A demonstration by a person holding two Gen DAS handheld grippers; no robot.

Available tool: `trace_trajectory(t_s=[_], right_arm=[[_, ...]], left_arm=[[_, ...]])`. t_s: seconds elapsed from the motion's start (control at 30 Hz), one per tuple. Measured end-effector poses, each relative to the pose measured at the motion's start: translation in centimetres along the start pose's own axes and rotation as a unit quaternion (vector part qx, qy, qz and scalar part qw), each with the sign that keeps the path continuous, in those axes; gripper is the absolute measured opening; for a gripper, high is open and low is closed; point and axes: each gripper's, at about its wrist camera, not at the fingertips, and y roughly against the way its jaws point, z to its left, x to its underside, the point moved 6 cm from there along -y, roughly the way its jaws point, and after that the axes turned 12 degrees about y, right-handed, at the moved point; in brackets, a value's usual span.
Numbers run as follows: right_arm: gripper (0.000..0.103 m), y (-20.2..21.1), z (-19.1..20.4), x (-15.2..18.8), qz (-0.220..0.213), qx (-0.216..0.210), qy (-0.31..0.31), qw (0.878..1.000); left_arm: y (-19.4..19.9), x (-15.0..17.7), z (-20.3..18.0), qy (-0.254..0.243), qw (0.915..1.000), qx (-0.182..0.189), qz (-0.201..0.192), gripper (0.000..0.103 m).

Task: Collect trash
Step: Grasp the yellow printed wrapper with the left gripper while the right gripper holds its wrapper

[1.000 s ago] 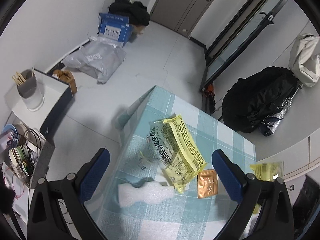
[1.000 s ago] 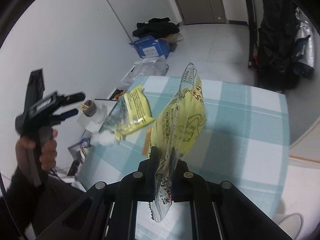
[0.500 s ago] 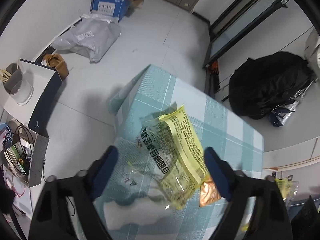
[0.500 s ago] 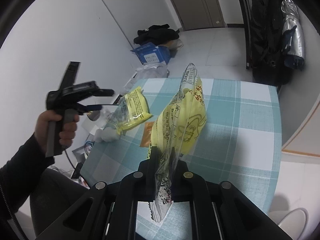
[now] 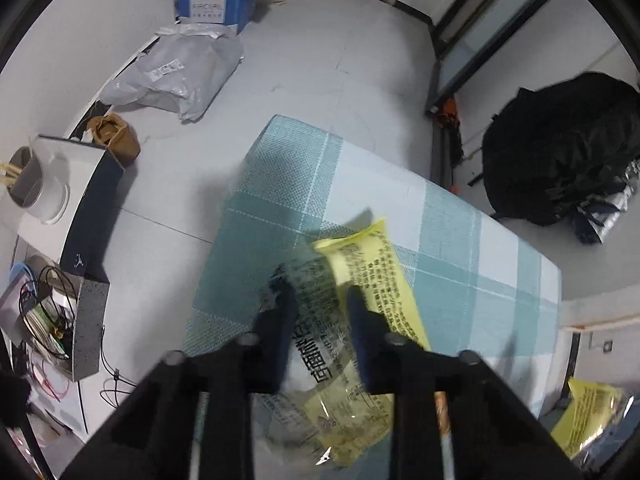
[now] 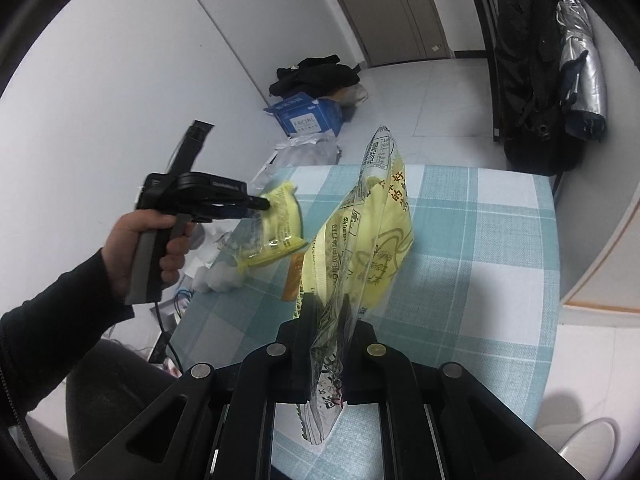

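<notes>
On the checked table, items by size:

Table (image 6: pixel 500 240): standing on a pale tiled floor, wearing a teal-and-white checked cloth; carrying the loose trash near its left edge in the right wrist view.

Black bag (image 5: pixel 560 160): sitting on the floor beyond the table's far side, against the wall.

Grey mailer bag (image 5: pixel 172 76): lying on the floor beside a blue carton (image 5: pixel 212 0).

Right gripper (image 6: pixel 326 312): pinching the lower end of a yellow-and-clear wrapper (image 6: pixel 368 248), jaws drawn narrow on the film; the wrapper is standing up from the jaws, lifted above the tablecloth.

Left gripper (image 5: pixel 318 300): pointing steeply down at the table, its blue-padded jaws closing with the clear printed end of a second yellow wrapper (image 5: pixel 360 276) lying between them; whether the pads are pressing the film yet cannot be told. In the right wrist view it is being carried by a hand (image 6: pixel 140 248) in a dark sleeve.

Second yellow wrapper, place: lying crumpled near the table's left edge.

White foam piece (image 6: pixel 222 278): lying just beside that wrapper, at the table edge.

Orange sachet (image 6: pixel 295 276): lying flat on the cloth between the two wrappers.
</notes>
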Motion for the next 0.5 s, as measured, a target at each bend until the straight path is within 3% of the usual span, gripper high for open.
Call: trace_trajectory(t_s=[0.17, 0.3, 0.5], right_arm=[[0.009, 0.2, -0.3, 0.0, 0.002, 0.003, -0.003, 1.0], [0.009, 0.6, -0.3, 0.0, -0.003, 0.003, -0.008, 1.0], [0.009, 1.0, -0.2, -0.1, -0.01, 0.002, -0.012, 1.0]], left_arm=[[0.1, -0.1, -0.3, 0.014, 0.9998, 0.008, -0.012, 0.001], [0.6, 0.1, -1.2, -0.011, 0.9997, -0.001, -0.02, 0.0], [2.0, 0.2, -1.8, -0.016, 0.9993, 0.024, -0.023, 0.0]])
